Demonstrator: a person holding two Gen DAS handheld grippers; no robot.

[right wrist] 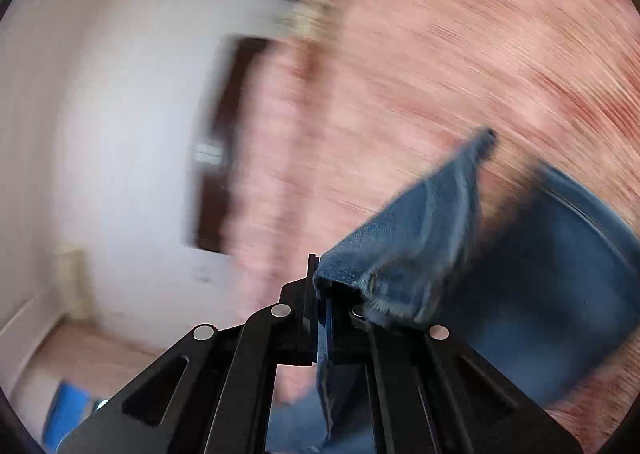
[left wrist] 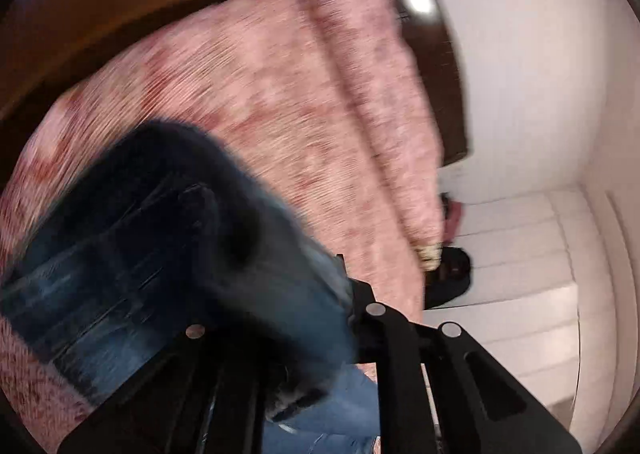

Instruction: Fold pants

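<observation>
Both grippers pinching jeans.
Left gripper (left wrist: pixel 352 294) and right gripper (right wrist: pixel 324 306): fingers clamp denim jeans (right wrist: pixel 404 258) over pink bedspread (left wrist: pixel 280 102).

Soft indoor light, heavy motion blur

right hand-held gripper (right wrist: pixel 320 306) clamped on blue denim pants (right wrist: pixel 404 254), pink patterned bedspread (right wrist: pixel 460 54) behind; all blurred

No readable text, label, brand, number or sign anywhere in either blurred wrist view.
</observation>
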